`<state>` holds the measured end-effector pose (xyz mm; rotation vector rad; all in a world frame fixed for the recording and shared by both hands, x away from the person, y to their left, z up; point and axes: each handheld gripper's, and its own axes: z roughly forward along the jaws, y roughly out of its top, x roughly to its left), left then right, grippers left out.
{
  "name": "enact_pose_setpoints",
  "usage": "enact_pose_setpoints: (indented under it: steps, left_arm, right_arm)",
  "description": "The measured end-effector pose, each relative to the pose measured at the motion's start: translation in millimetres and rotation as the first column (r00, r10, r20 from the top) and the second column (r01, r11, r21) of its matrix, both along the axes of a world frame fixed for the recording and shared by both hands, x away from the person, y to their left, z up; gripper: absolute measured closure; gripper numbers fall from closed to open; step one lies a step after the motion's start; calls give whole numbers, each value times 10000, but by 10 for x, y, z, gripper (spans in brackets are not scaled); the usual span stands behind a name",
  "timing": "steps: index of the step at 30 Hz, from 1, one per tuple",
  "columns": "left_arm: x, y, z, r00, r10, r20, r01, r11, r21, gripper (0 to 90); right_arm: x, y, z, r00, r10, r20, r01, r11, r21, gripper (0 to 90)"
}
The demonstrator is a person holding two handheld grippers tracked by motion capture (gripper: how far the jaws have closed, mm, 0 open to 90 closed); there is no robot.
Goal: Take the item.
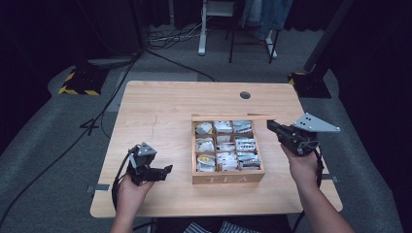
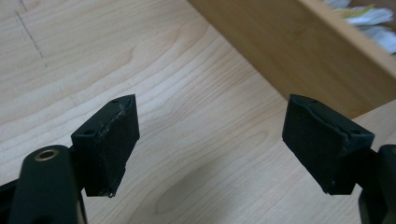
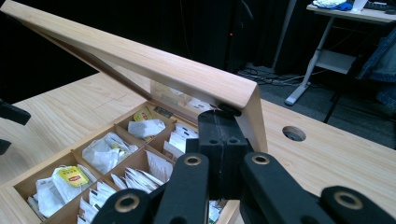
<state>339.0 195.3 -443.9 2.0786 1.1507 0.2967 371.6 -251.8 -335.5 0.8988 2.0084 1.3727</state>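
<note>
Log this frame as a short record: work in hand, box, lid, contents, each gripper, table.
work: holding a tea box open
box: light wooden box lettered TEA, nine compartments
lid: wooden lid raised, tilted
contents: white paper tea bags; one with a yellow label
right gripper: right gripper at the lid's corner, jaws together, tip against the lid's underside
left gripper: left gripper over bare table beside the box, jaws apart, nothing between them
table: pale wooden table with a round hole

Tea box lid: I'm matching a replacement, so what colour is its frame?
Light natural wood, on the lid; clearest in the right gripper view.
</note>
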Motion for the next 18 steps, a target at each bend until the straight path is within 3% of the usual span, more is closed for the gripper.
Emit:
enact_pose_setpoints:
  steps: [10,12,18]
  left_arm:
    - [-87,-102,252,9978,-442,484,458,9985,-315,209]
    - [-88,-149,329,9952,-870,450,896,9943,-572,220]
    - [-94,-294,470,9889,-1394,524,1433,9864,-808,233]
  right_arm:
    - [-4,-3,5,10000,-25,60,25,10000,-23,900]
    - [-1,-5,5,10000,-25,35,25,10000,31,900]
    - [4,-3,6,10000,48,57,-48,10000,49,900]
